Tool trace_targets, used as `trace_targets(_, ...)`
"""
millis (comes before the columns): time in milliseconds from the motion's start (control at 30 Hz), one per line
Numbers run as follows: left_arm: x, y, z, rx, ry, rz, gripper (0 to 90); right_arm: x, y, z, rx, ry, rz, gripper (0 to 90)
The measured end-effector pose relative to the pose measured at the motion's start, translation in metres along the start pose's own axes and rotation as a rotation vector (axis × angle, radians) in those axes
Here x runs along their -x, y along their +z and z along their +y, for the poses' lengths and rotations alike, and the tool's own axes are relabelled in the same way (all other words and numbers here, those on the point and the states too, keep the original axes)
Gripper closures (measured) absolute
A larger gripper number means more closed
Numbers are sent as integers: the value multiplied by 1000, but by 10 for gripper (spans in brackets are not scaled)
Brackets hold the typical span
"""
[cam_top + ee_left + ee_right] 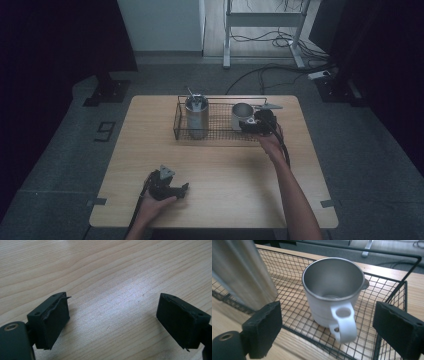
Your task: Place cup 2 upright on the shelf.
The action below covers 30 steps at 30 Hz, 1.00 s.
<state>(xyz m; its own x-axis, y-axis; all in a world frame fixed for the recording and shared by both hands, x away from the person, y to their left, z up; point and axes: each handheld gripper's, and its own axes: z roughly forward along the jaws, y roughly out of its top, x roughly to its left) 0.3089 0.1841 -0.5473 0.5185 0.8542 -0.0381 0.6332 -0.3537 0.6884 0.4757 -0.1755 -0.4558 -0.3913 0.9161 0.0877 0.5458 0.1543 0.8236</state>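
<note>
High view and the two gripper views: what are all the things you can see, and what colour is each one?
Mug: one, white outside, silver inside, upright in the basket's right end, handle toward the right gripper.
Tall canister: one, silver-beige, upright in the basket's left end.
Wire basket: one, black, on the table's far half.
Table: one, light wood.
Cables: several, dark, on the floor beyond.
Left gripper: black, jaws open over bare wood.
Right gripper: black, jaws open either side of the mug's handle.

Canister [244,272] top cut off.
</note>
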Motion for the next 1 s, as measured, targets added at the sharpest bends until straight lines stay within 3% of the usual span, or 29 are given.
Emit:
trace_targets(433,0,0,0,-2,1,1,111,1,-37,-44,42,2,28,124)
trace_targets(1000,1,0,0,-4,5,4,111,13,-70,-115,33,45,34,130)
